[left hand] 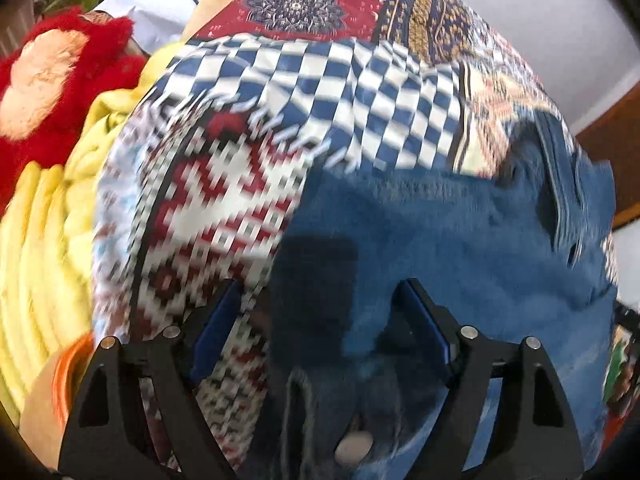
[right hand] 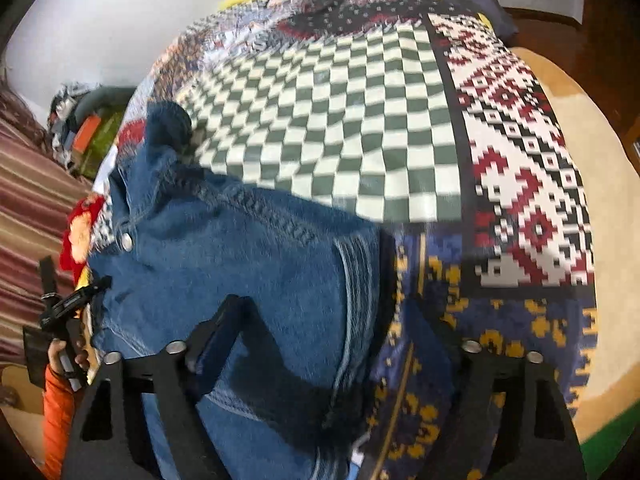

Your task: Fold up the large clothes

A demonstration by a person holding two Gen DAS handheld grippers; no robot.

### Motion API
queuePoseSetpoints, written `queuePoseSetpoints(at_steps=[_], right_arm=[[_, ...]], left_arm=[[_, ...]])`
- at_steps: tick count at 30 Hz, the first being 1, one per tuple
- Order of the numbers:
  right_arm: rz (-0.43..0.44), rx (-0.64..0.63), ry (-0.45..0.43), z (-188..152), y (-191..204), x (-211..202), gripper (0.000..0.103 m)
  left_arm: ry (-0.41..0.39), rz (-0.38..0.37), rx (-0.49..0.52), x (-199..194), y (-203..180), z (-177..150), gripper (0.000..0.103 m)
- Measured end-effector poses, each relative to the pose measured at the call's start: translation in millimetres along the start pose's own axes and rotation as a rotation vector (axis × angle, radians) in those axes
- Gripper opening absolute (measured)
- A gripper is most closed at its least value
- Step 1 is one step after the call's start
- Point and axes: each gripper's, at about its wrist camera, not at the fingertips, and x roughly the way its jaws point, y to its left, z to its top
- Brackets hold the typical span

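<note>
A blue denim garment [left hand: 440, 232] lies bunched on a patchwork bedspread [left hand: 248, 184]. In the left wrist view my left gripper [left hand: 320, 300] is open, its blue-padded fingers [left hand: 424, 320] spread over the denim's edge near a metal button [left hand: 354, 448]. In the right wrist view the denim [right hand: 248, 248] shows a stitched seam and a snap button [right hand: 127, 240]. My right gripper [right hand: 324, 320] is open, its jaws straddling the denim's right edge over the bedspread [right hand: 360, 120]. The left gripper [right hand: 72, 304] shows at the left edge there, held by a hand in an orange sleeve.
A yellow blanket [left hand: 48, 248] and a red furry toy [left hand: 60, 76] lie left of the bedspread. A white cloth [left hand: 160, 0] lies behind. A tan floor mat [right hand: 600, 200] lies right of the bed. A striped fabric [right hand: 28, 216] is at the left.
</note>
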Motion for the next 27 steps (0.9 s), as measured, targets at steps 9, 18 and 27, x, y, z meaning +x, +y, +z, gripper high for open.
queuePoseSetpoints(at_steps=[9, 18, 27], right_arm=[[0.02, -0.087, -0.055, 19.9, 21.2, -11.3, 0.011], [-0.093, -0.24, -0.212, 80.3, 75.1, -44.3, 0.009], [-0.249, -0.305, -0.202, 123.8, 84.6, 9.0, 0.009]], left_arm=[[-0.048, 0.074, 0.145, -10.4, -43.4, 13.3, 0.012], [-0.244, 0.104, 0.14, -69.5, -59.6, 50.6, 0.009], [-0.228, 0.171, 0.159, -39.2, -47.0, 73.1, 0.01]])
